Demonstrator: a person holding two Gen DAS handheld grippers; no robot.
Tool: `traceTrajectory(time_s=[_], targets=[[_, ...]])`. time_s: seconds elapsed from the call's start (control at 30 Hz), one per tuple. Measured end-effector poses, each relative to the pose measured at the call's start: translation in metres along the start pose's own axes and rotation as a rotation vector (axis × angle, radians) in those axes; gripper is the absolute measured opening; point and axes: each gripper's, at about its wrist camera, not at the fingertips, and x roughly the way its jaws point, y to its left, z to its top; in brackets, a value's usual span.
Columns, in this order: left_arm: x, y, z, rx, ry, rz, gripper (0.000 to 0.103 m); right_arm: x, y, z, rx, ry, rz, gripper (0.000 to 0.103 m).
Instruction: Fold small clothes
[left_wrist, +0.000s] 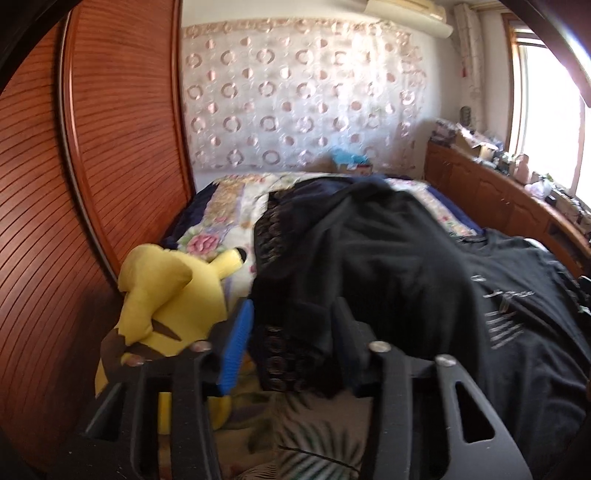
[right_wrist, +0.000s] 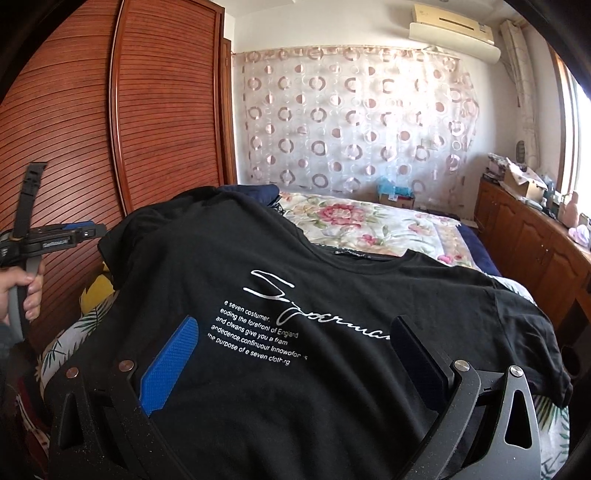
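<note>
A black T-shirt is spread front-up on the flowered bed, collar at the far side. Its left sleeve edge is bunched between the narrowed left gripper, seemingly pinched. The right gripper is held wide open over the print, gripping nothing. A yellow plush toy lies left.

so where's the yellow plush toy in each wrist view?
Left wrist: yellow plush toy at lower left, on the bed beside the left gripper, left of the black clothes.
Right wrist: only a yellow sliver at the left edge, below the black T-shirt's raised sleeve; the rest is hidden.
Shared landmark: the circle-patterned curtain on the far wall behind the bed.
</note>
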Motion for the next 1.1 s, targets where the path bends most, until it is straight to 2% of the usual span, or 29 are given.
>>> traceTrajectory(time_s=[0.17, 0.23, 0.27, 0.3, 0.47, 0.63, 0.83, 1.03, 1.07, 1.1], targets=[[0.007, 0.0, -0.007, -0.009, 0.011, -0.071, 0.033, 0.0, 0.0, -0.001, -0.01, -0.002, -0.003, 0.103], [0.008, -0.003, -0.007, 0.004, 0.01, -0.059, 0.011, 0.001, 0.002, 0.0, -0.008, -0.003, -0.005, 0.103], [0.006, -0.004, -0.007, 0.004, 0.008, -0.048, 0.006, 0.001, 0.004, 0.001, -0.007, -0.005, -0.007, 0.103], [0.003, -0.004, -0.005, 0.004, 0.002, -0.05, 0.005, 0.001, 0.004, 0.001, -0.007, -0.006, -0.009, 0.103], [-0.029, -0.016, 0.015, 0.038, -0.055, -0.091, 0.005, 0.001, 0.008, 0.001, 0.001, -0.017, -0.022, 0.103], [-0.052, -0.044, 0.056, 0.086, -0.089, -0.174, 0.005, -0.001, 0.002, 0.001, 0.023, -0.027, -0.041, 0.103], [-0.042, -0.094, 0.099, 0.158, -0.057, -0.252, 0.005, -0.005, -0.007, 0.003, 0.044, -0.037, -0.075, 0.103], [-0.028, -0.147, 0.114, 0.245, -0.009, -0.303, 0.006, -0.004, -0.006, 0.002, 0.064, -0.038, -0.103, 0.103], [-0.026, -0.151, 0.113, 0.253, 0.0, -0.303, 0.009, -0.003, -0.005, 0.0, 0.067, -0.034, -0.107, 0.103], [-0.025, -0.153, 0.111, 0.254, 0.008, -0.319, 0.022, -0.002, -0.003, 0.0, 0.068, -0.03, -0.11, 0.103]])
